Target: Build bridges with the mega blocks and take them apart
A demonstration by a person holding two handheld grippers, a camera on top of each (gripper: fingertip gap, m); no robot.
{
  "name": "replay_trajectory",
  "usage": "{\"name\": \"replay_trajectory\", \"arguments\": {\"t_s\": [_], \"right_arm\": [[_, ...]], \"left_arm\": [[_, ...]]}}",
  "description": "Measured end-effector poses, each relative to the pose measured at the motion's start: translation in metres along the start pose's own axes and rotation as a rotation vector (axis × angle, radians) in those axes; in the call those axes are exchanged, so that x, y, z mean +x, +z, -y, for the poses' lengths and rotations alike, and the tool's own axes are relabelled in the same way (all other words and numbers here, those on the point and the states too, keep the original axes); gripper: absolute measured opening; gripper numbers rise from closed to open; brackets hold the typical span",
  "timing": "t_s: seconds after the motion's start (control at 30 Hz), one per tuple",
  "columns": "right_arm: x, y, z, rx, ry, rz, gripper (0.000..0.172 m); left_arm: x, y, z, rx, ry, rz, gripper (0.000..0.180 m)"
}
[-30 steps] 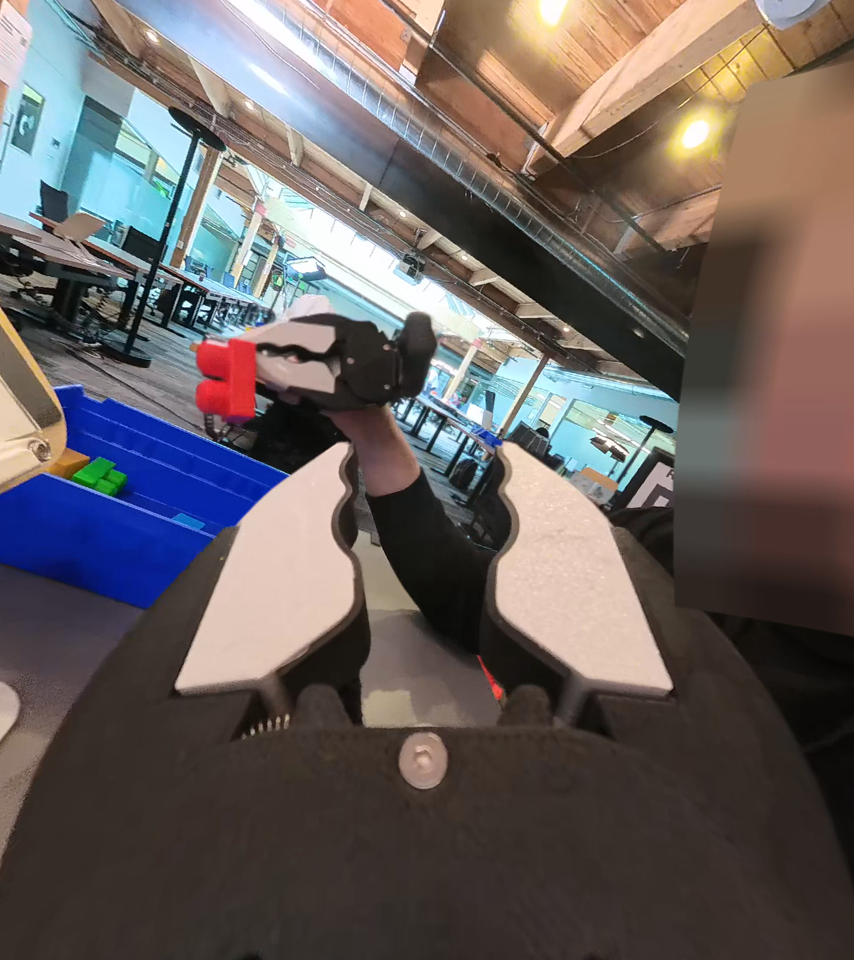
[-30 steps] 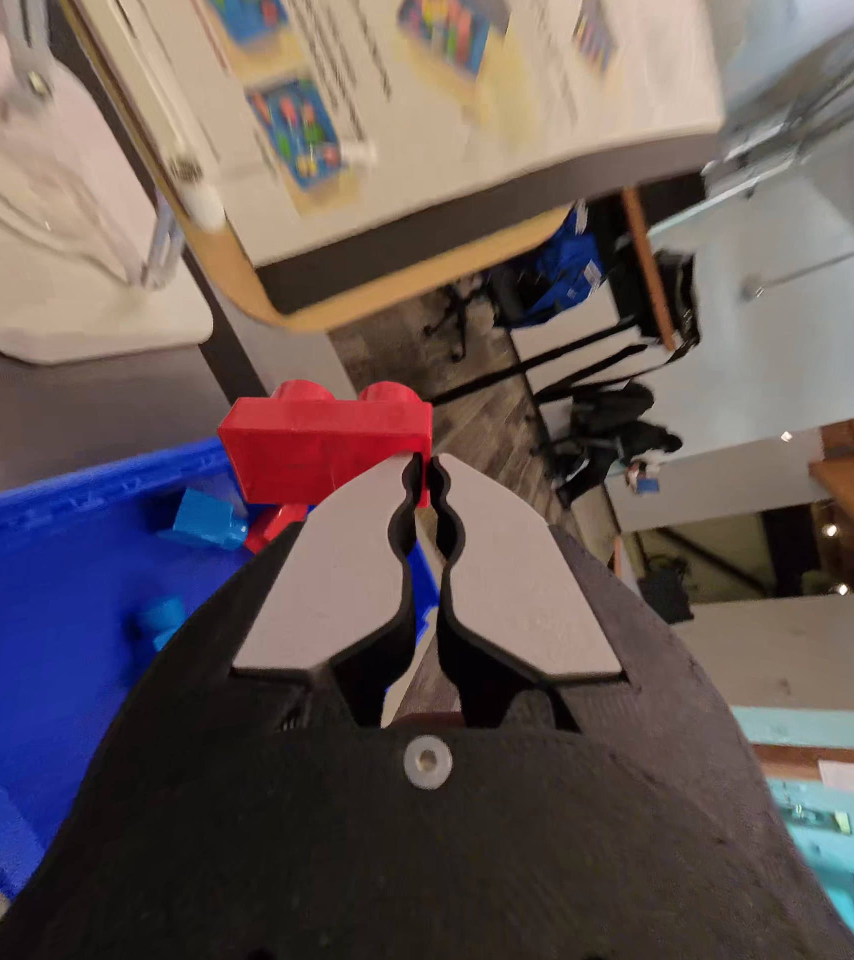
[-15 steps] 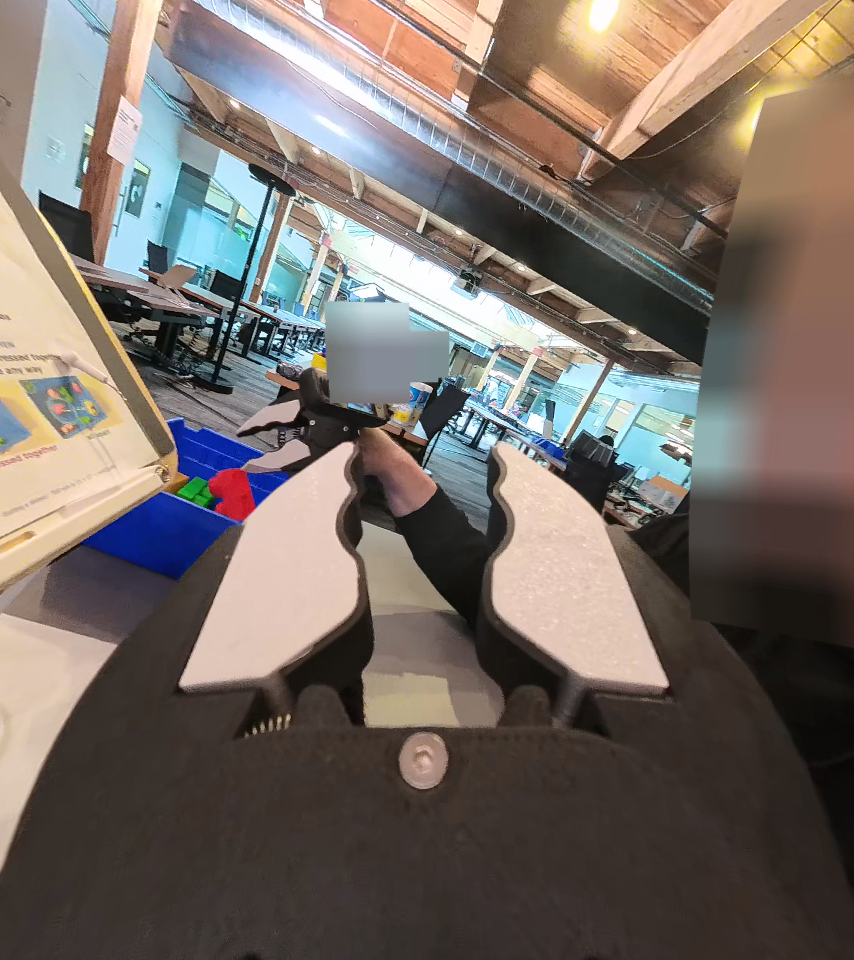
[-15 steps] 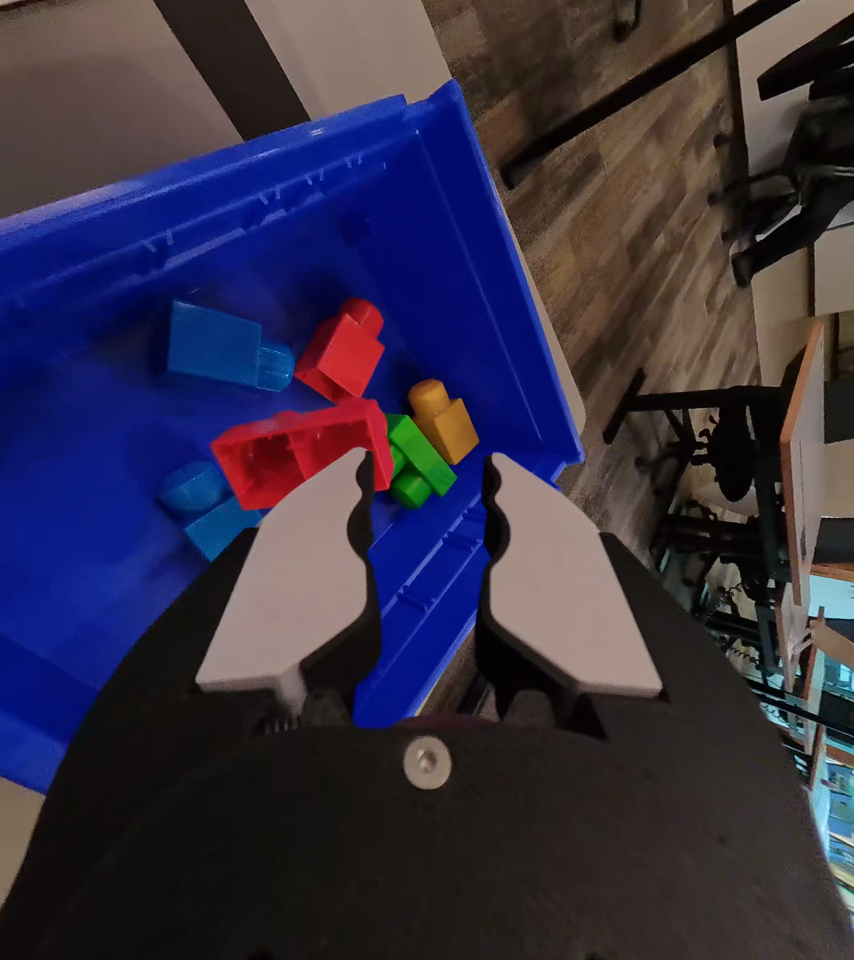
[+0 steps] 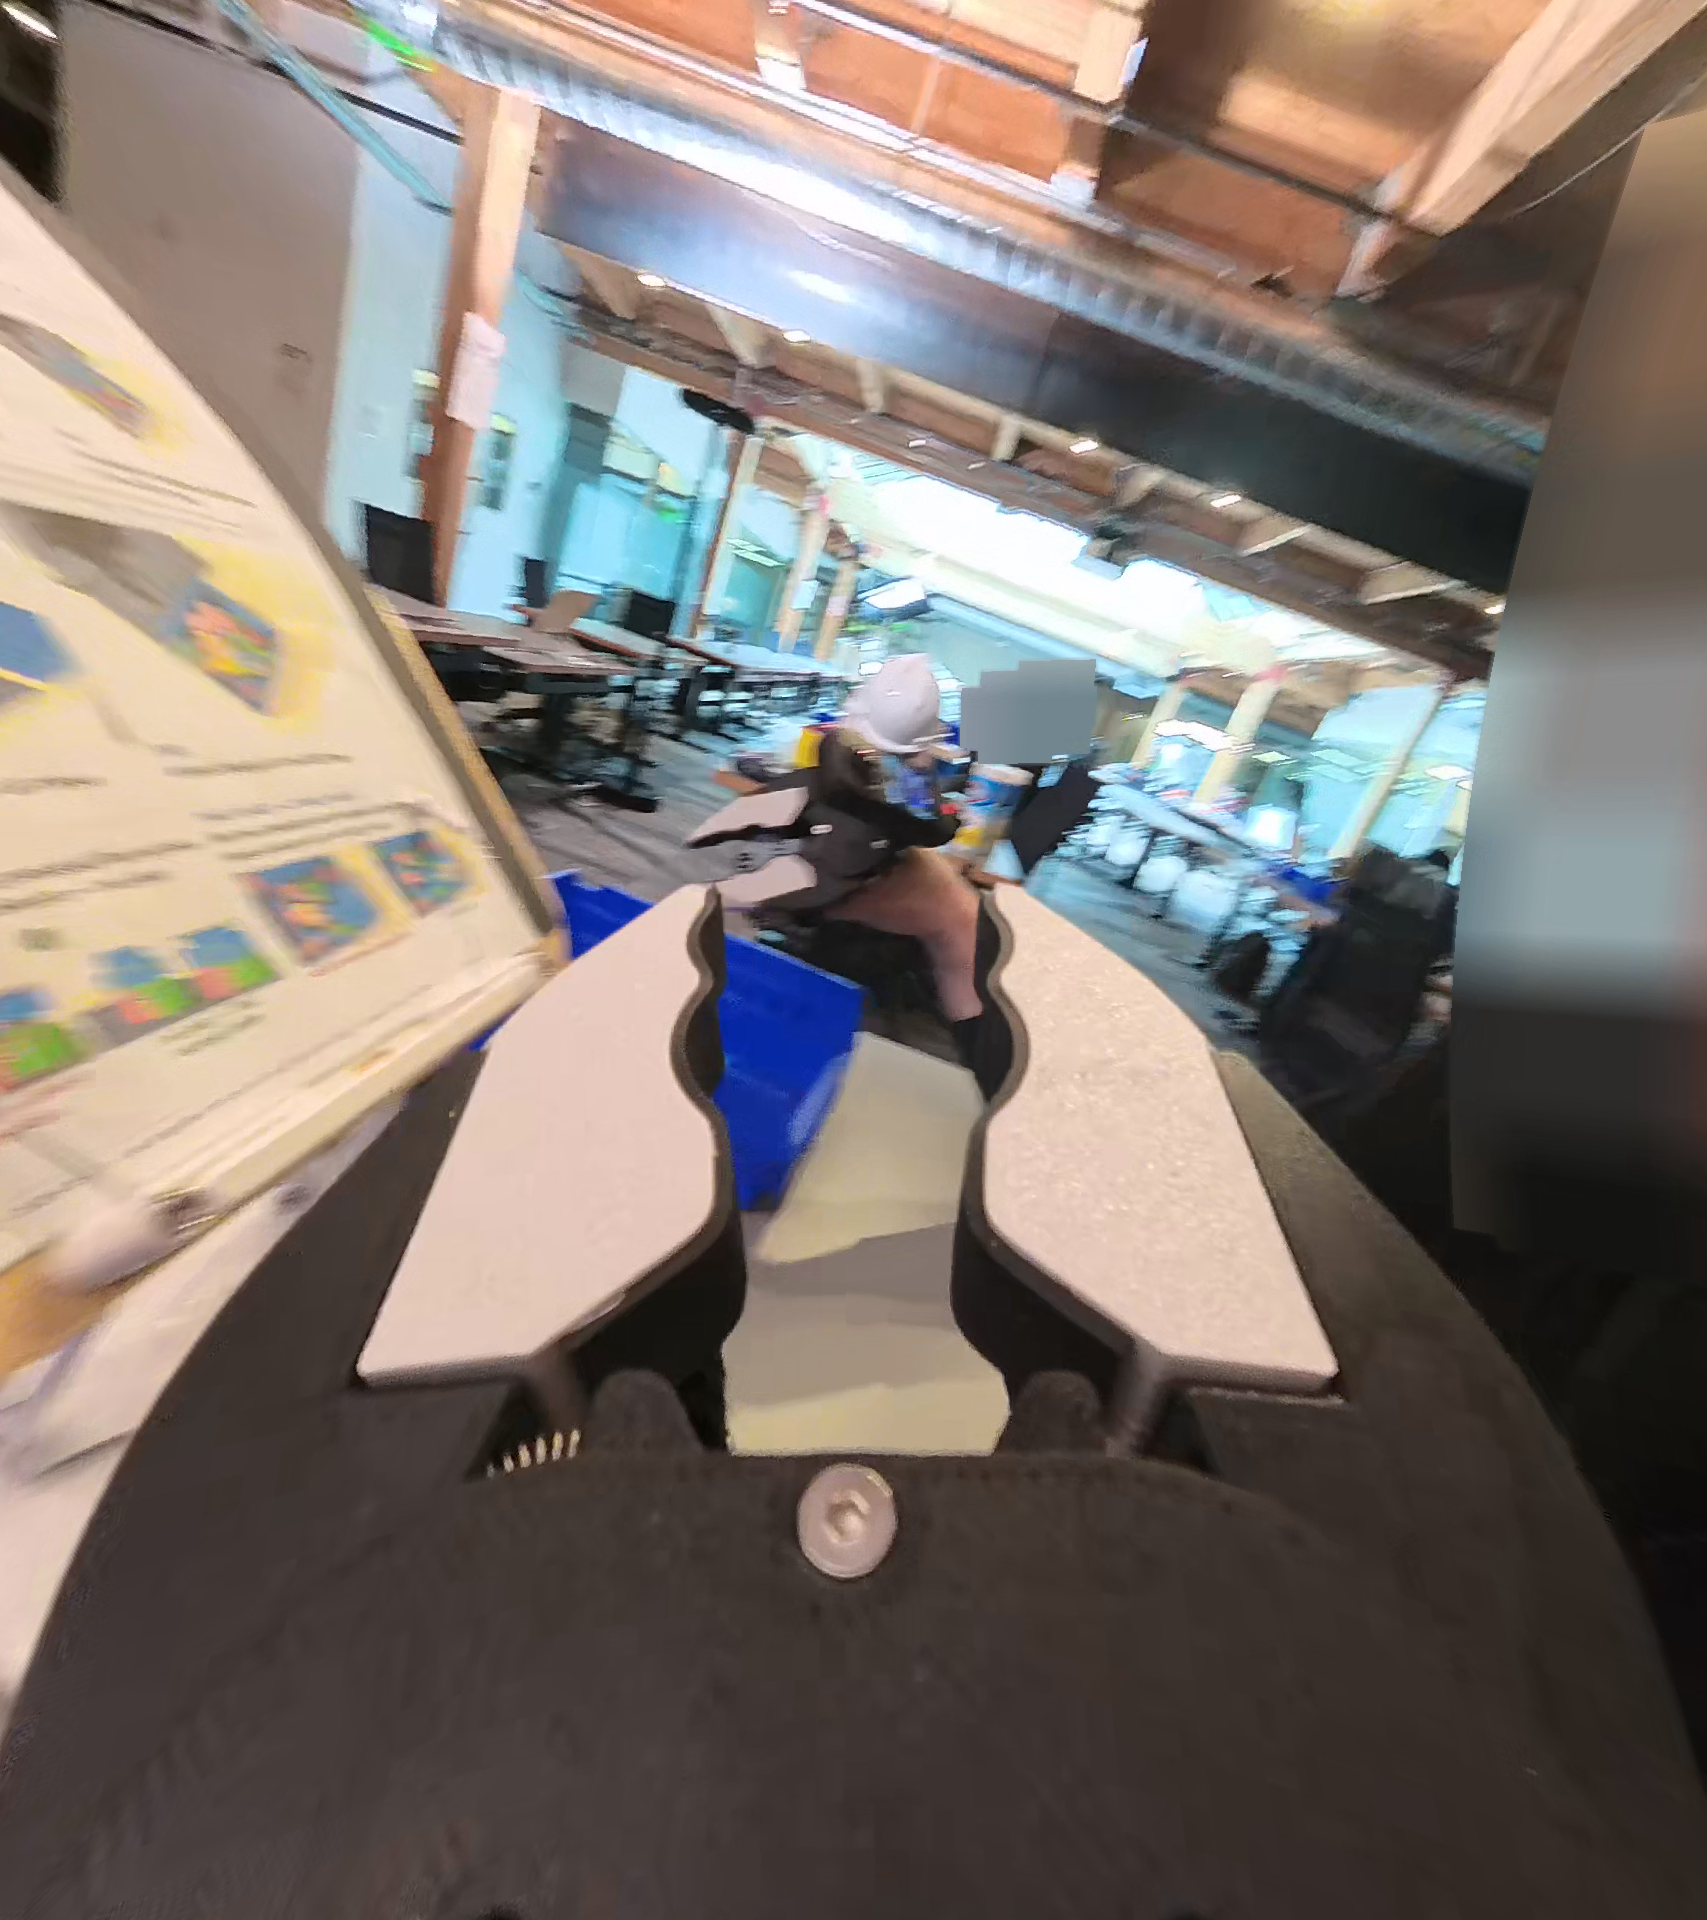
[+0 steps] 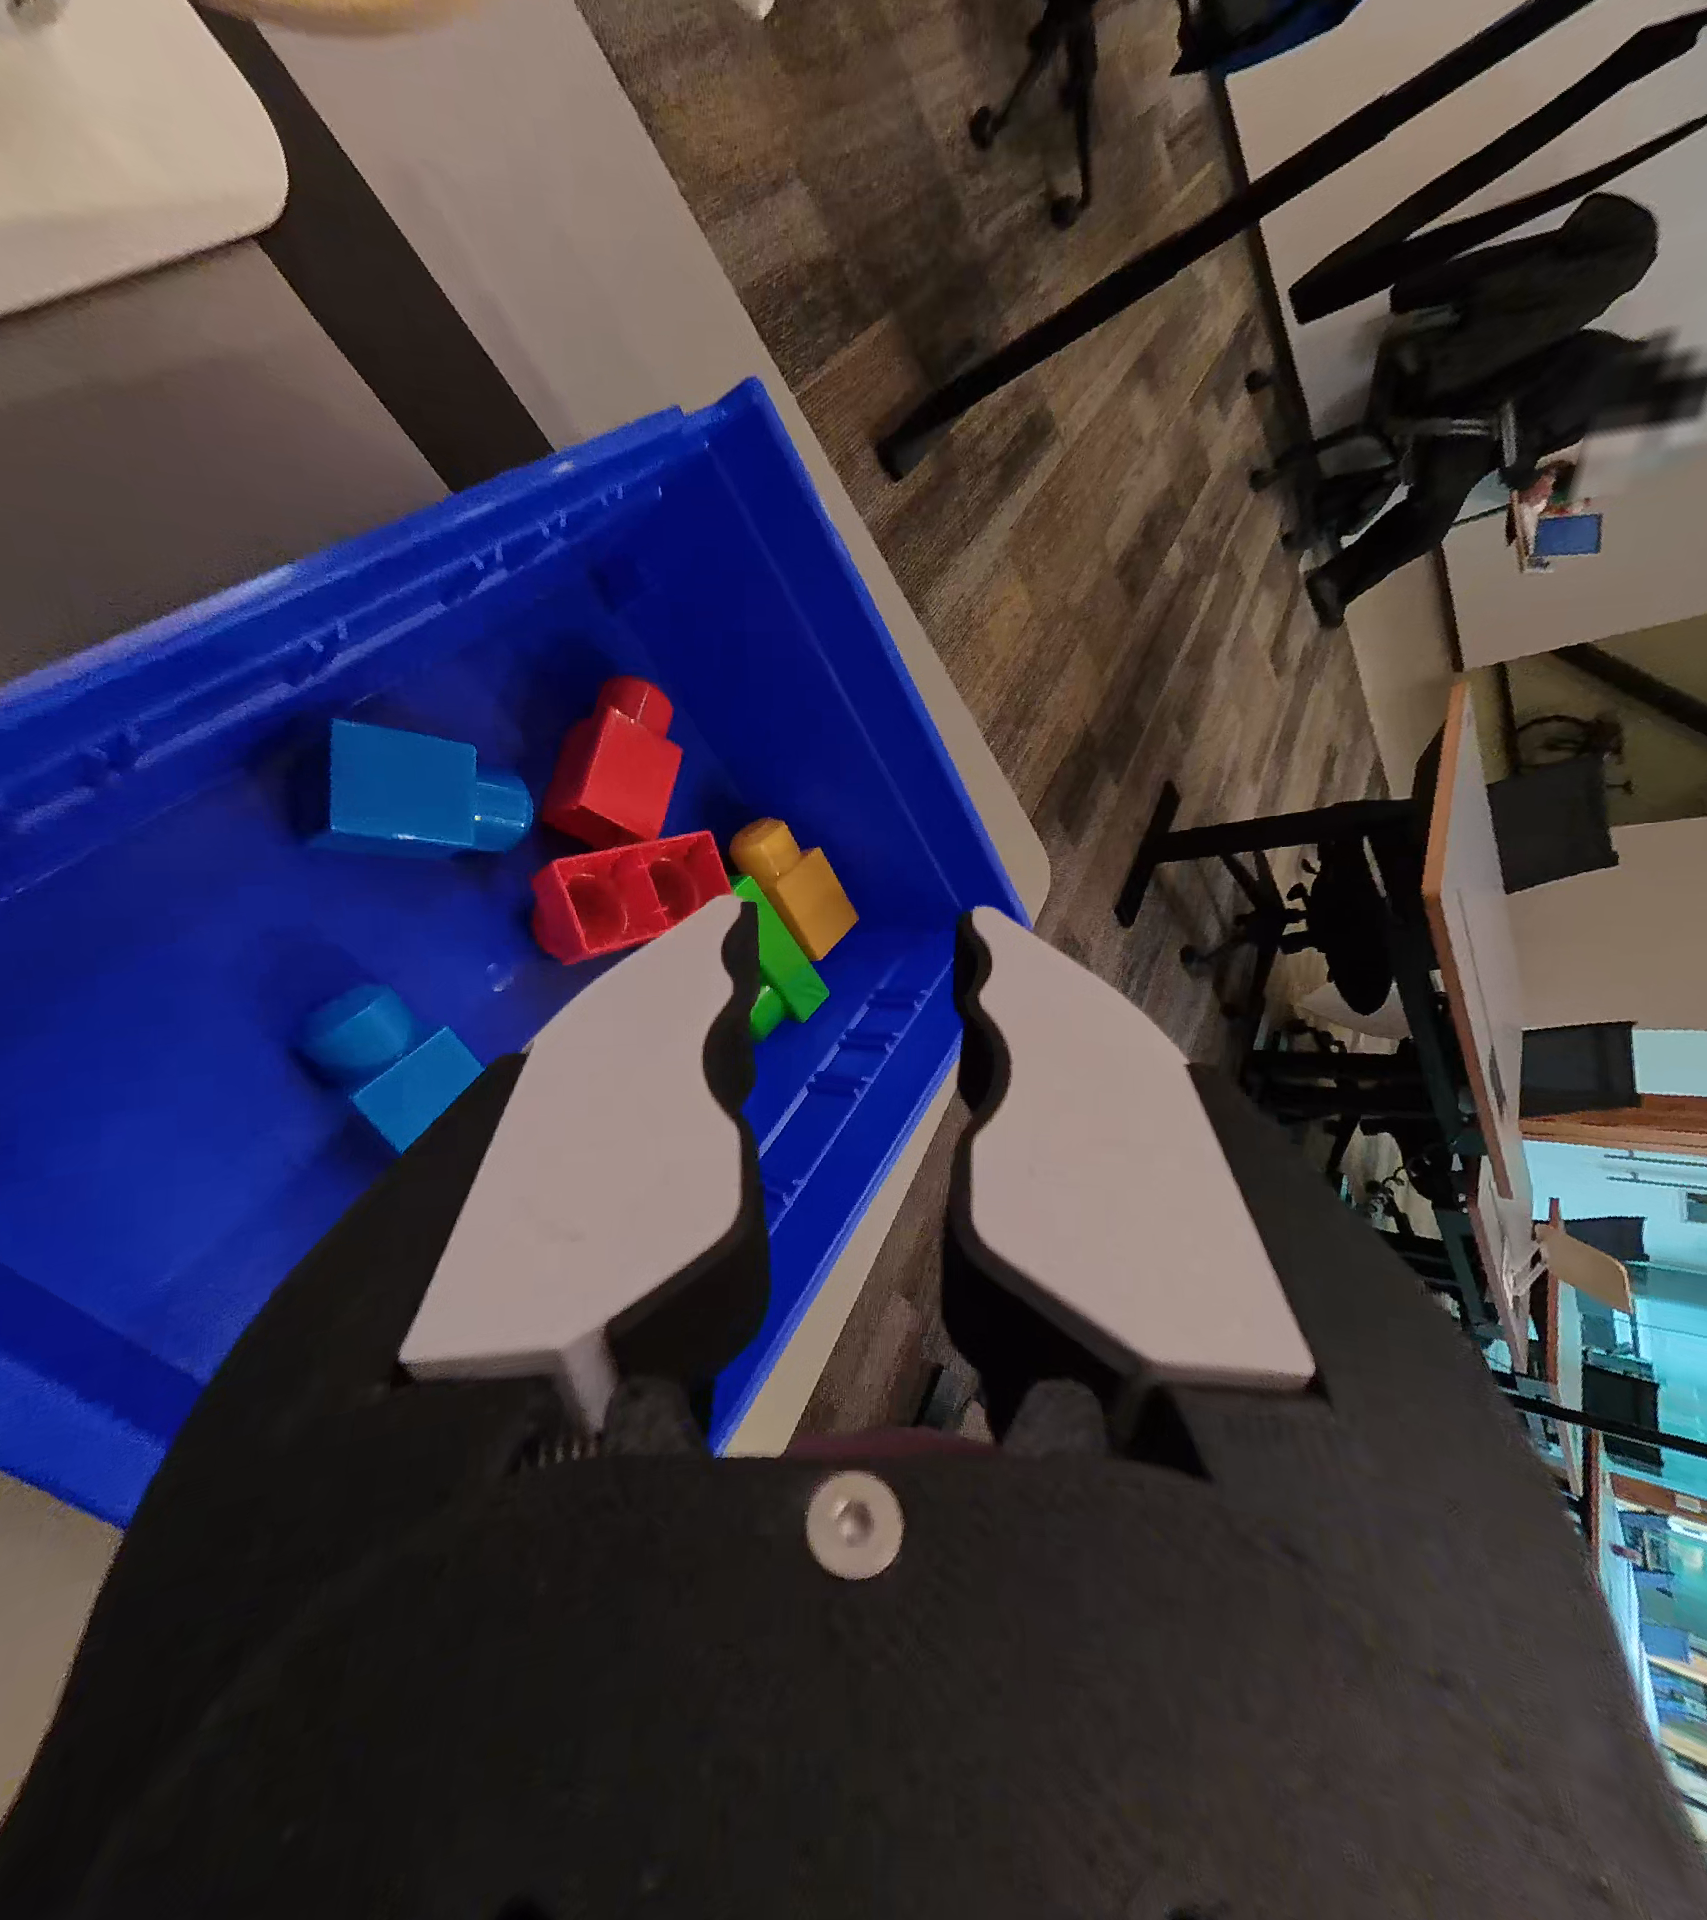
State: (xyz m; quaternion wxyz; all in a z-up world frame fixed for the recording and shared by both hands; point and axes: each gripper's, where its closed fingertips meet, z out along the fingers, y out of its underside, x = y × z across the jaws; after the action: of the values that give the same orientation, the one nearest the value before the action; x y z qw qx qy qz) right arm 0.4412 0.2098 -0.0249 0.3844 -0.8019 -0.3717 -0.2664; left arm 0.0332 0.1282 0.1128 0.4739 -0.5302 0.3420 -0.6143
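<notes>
Your right tool (image 6: 854,930) hung above the blue bin (image 6: 153,1039) with its jaws wide apart and nothing between them. Its fingertips were over the bin's near corner, clear of every block.

The blocks lay loose on the bin floor. A red two-stud block (image 6: 631,899) sat with its hollow underside towards the camera, just beyond the tool's left fingertip (image 6: 693,935). A small red block (image 6: 615,769) lay just behind it, an orange block (image 6: 797,883) beside it, and a green block (image 6: 781,977) partly under the orange one. Two blue blocks lay farther along: one (image 6: 402,790) near the far wall, the other (image 6: 392,1060) nearer you, partly hidden by the tool body.

Your left tool (image 5: 849,925) was also wide and bare, raised off the desk (image 5: 859,1174) and pointing across it. Through its jaws you could see the bin's corner (image 5: 776,1039) and, farther off, your right tool (image 5: 755,847). An instruction board (image 5: 153,779) stood to the left, blurred.
</notes>
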Motion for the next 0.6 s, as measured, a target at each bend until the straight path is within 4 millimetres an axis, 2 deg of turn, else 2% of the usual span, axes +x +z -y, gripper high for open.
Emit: {"name": "replay_trajectory", "arguments": {"t_s": [0.1, 0.23, 0.3, 0.5, 0.6], "right_arm": [[0.000, -0.009, 0.010, 0.040, -0.001, -0.001, 0.034], [-0.003, -0.012, 0.011, 0.035, -0.012, 0.011, 0.034], [-0.004, -0.010, 0.008, 0.021, -0.011, 0.018, 0.031], [-0.007, -0.001, 0.002, 0.023, -0.002, 0.050, 0.028], [-0.007, -0.003, 0.004, 0.034, -0.005, 0.049, 0.030]], "left_arm": [[-0.009, -0.027, 0.014, -0.008, 0.078, 0.133, 0.044], [-0.031, -0.068, 0.022, -0.089, 0.183, 0.374, 0.045], [-0.038, -0.084, 0.025, -0.106, 0.189, 0.425, 0.045], [-0.049, -0.104, 0.029, -0.086, 0.156, 0.449, 0.045], [-0.057, -0.110, 0.023, -0.146, 0.169, 0.487, 0.044]]}}
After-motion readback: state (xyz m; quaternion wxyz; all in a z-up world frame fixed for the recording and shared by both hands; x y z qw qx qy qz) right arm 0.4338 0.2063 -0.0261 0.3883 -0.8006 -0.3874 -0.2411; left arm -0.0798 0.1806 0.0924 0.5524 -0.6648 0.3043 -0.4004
